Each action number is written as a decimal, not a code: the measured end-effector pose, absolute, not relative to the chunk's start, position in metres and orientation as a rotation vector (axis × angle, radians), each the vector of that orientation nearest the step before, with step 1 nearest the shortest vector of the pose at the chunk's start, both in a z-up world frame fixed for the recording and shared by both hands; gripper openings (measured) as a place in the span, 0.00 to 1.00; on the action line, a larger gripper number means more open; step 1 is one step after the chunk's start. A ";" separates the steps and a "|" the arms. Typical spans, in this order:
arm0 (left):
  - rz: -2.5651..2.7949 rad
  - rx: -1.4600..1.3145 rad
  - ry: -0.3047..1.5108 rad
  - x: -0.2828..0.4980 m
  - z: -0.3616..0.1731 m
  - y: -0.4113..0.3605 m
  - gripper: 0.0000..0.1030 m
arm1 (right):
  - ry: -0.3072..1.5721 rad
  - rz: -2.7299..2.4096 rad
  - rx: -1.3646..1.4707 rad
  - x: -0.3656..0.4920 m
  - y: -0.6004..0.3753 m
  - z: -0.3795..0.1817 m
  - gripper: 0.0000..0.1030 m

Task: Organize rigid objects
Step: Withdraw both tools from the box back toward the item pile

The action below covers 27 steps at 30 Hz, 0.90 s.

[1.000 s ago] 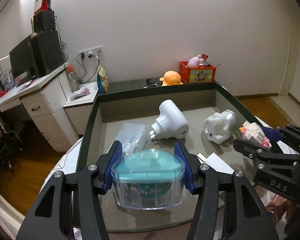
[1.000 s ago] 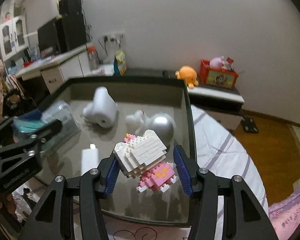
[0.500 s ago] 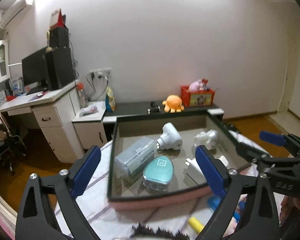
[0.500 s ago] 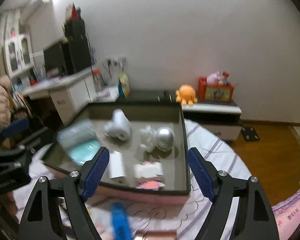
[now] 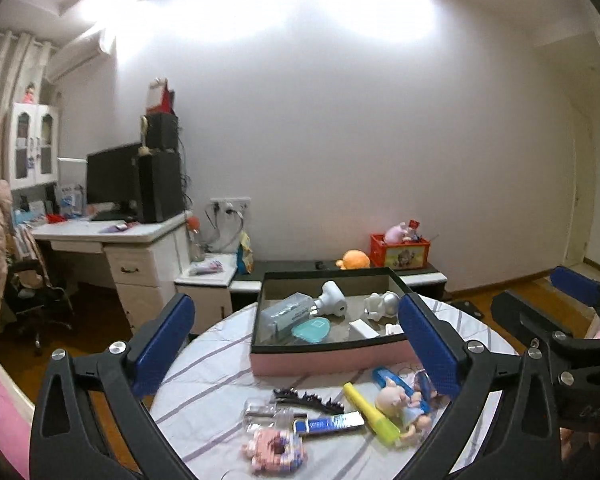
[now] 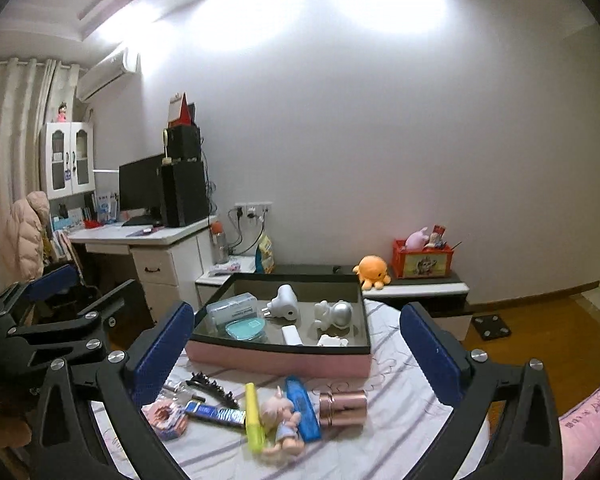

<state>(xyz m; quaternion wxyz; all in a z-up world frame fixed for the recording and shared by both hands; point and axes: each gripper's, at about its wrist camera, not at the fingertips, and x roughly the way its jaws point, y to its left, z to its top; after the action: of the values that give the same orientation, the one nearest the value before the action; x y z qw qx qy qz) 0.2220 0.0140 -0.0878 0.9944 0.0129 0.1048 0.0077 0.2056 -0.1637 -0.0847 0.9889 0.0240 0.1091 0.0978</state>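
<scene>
The pink box (image 5: 328, 357) with a dark rim lies on the striped bed cover. Inside it are the teal case (image 5: 311, 329), a white block toy (image 6: 332, 341), a white plug device (image 6: 284, 308), an astronaut figure (image 6: 336, 314) and a clear packet (image 5: 286, 314). My left gripper (image 5: 296, 344) hangs well back from the box. Its jaws are opening, with nothing between them. My right gripper (image 6: 296, 344) is likewise pulled back, jaws opening and empty. In front of the box lie a yellow highlighter (image 6: 254, 416), a pig doll (image 6: 280, 420) and a rose-gold cylinder (image 6: 342, 404).
A black hair clip (image 6: 212, 388), a blue-silver bar (image 6: 216, 414), a blue case (image 6: 302, 408) and a pink block toy (image 5: 274, 448) also lie on the cover. A white desk (image 5: 112, 236) stands at the left, and a low cabinet (image 6: 416, 288) holds an orange plush.
Both grippers let go, the left of the teal case and the right of the white block toy, which now lie in the box. Both opened wide and drew back and upward.
</scene>
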 end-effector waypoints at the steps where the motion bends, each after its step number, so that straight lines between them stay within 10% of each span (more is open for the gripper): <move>1: 0.030 0.036 0.201 0.214 -0.087 0.013 1.00 | 0.203 0.183 0.047 0.195 -0.164 -0.085 1.00; 27: -0.003 0.023 0.177 0.162 -0.095 0.016 1.00 | 0.196 0.128 -0.003 0.141 -0.160 -0.099 1.00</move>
<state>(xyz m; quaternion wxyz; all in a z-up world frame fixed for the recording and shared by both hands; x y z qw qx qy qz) 0.1624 0.0163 -0.0955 0.9960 0.0116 0.0884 -0.0014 0.1407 -0.1596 -0.0987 0.9932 -0.0014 0.0977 0.0638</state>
